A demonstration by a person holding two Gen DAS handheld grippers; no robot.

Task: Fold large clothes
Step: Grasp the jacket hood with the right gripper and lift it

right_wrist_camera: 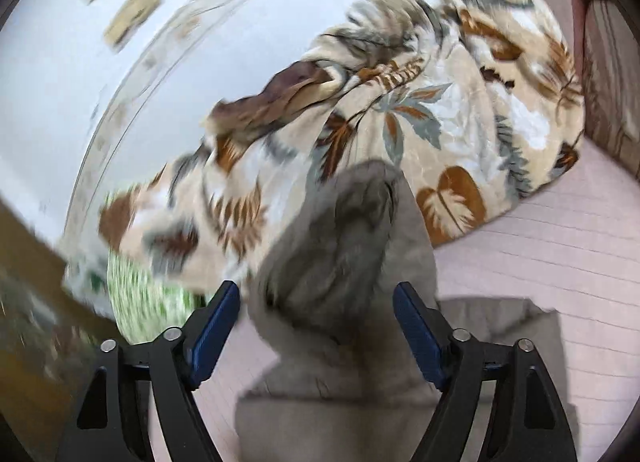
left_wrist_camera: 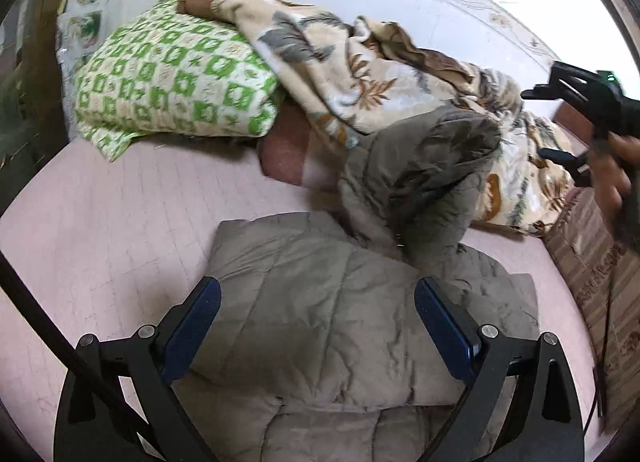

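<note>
Below both wide-open, empty tools, left [left_wrist_camera: 318, 316] and right [right_wrist_camera: 316, 320], grey quilted jacket [left_wrist_camera: 320, 302] on bed.

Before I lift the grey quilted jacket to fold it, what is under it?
The grey quilted jacket lies on the pink bedsheet, which shows around it. Anything directly beneath the jacket is covered and cannot be seen.

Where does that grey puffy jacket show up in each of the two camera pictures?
Left wrist view: the grey jacket fills the lower middle, lying on the pink bed sheet, with one bulky part raised toward the right.
Right wrist view: the jacket rises up the middle, blurred, with a flat part at the bottom.
Shared landmark: the leaf-patterned blanket lies just behind the jacket in both.
</note>
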